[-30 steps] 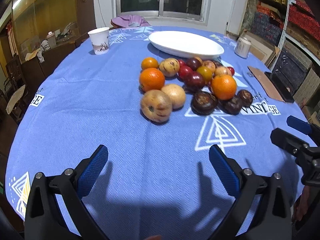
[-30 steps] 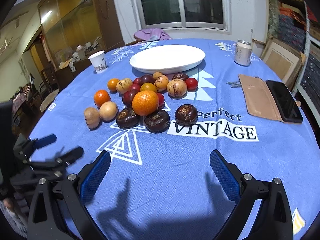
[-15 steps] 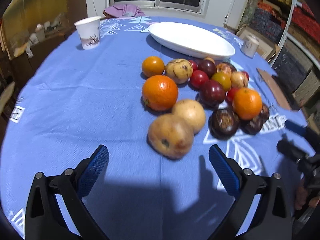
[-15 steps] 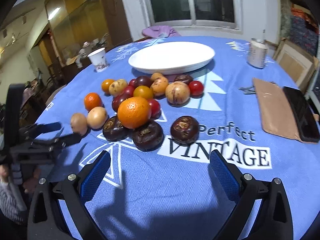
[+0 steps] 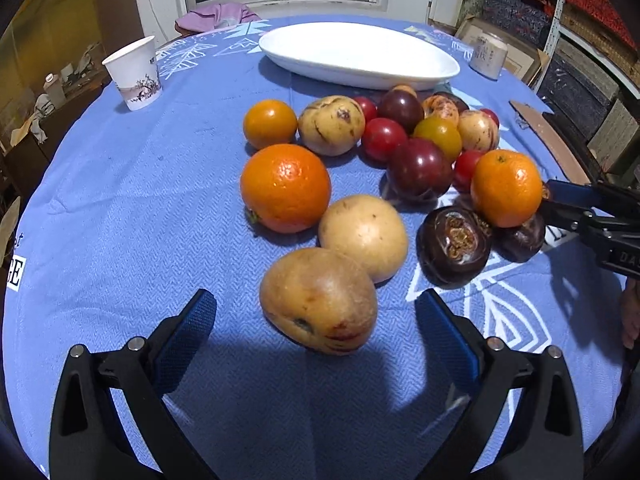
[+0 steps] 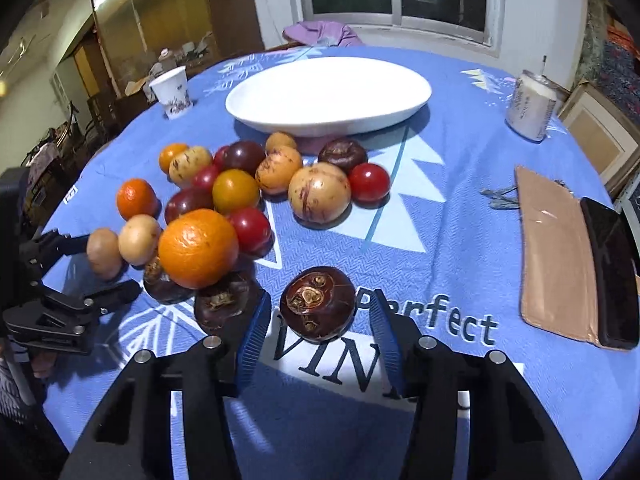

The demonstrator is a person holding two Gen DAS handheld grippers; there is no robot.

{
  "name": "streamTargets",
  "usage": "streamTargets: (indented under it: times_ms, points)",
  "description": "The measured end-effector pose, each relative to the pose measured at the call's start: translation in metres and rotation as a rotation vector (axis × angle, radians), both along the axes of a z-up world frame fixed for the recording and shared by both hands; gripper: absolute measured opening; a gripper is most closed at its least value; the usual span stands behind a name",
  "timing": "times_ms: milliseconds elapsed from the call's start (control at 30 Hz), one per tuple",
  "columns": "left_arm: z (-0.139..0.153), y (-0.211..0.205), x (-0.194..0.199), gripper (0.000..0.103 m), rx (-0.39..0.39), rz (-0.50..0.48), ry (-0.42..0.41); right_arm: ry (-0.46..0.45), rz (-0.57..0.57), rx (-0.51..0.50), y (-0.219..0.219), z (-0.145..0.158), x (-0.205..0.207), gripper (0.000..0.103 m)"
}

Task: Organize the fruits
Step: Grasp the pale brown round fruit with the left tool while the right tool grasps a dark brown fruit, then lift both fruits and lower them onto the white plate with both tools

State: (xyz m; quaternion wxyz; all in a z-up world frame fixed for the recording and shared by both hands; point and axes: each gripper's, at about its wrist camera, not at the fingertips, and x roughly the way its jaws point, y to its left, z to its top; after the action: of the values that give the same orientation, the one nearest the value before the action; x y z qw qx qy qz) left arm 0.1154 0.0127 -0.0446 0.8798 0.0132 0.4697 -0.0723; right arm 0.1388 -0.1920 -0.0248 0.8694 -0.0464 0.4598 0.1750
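Note:
A pile of fruit lies on the blue tablecloth before a white oval plate [image 5: 360, 54] [image 6: 328, 94]. My left gripper [image 5: 316, 322] is open, its blue pads on either side of a tan round fruit [image 5: 318, 300], not touching it. My right gripper [image 6: 318, 328] is open but narrowed, its pads close on both sides of a dark brown fruit [image 6: 318, 304] lying on the cloth. Oranges [image 5: 286, 188] [image 6: 198, 248], red and dark plums [image 5: 418, 170] and more tan fruits [image 5: 364, 236] fill the pile.
A paper cup [image 5: 134, 74] stands at the back left. A can [image 6: 530, 110] stands at the back right. A brown wallet [image 6: 560, 256] and a black phone [image 6: 612, 272] lie at the right edge of the table.
Both grippers have moved forward to the pile. The left now straddles the tan fruit. The right has narrowed its fingers around the dark brown fruit.

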Motion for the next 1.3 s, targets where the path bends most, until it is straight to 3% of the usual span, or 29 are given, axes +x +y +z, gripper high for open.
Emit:
streamTargets:
  times_ms: [100, 167, 433, 500, 633, 667, 767, 967, 1133, 1300]
  points:
    - [-0.002, -0.001, 0.001, 0.099, 0.012, -0.003, 0.011, -0.026, 0.005, -0.033, 0.005, -0.005, 0.000, 0.050]
    - [-0.002, 0.001, 0.000, 0.099, 0.005, -0.006, 0.016, -0.047, 0.012, -0.050, 0.008, -0.005, -0.003, 0.042]
    - [-0.001, 0.005, -0.003, 0.098, 0.004, -0.001, 0.008, -0.053, 0.020, -0.046, 0.008, -0.008, -0.002, 0.042]
    - [0.003, 0.010, -0.005, 0.071, -0.014, 0.011, -0.015, -0.050, 0.021, -0.043, 0.008, -0.008, -0.002, 0.043]
    - [0.006, 0.016, -0.009, 0.058, -0.045, 0.014, -0.028, -0.049, 0.025, -0.045, 0.009, -0.008, -0.003, 0.044]
    - [0.007, 0.015, -0.011, 0.047, -0.048, 0.000, -0.036, -0.048, 0.025, -0.046, 0.009, -0.008, -0.003, 0.044]
    - [0.011, 0.011, -0.017, 0.044, -0.037, -0.016, -0.060, -0.050, 0.025, -0.050, 0.009, -0.008, -0.002, 0.044]
    - [0.035, 0.014, -0.028, 0.044, -0.098, -0.046, -0.114, -0.038, -0.004, 0.019, 0.000, -0.003, 0.000, 0.041]
    - [0.087, 0.012, -0.001, 0.044, -0.067, -0.057, -0.214, -0.137, -0.078, 0.109, -0.021, 0.050, 0.019, 0.041]
    - [0.129, -0.009, 0.082, 0.044, -0.066, -0.061, -0.283, -0.233, -0.121, 0.115, -0.013, 0.107, 0.087, 0.041]
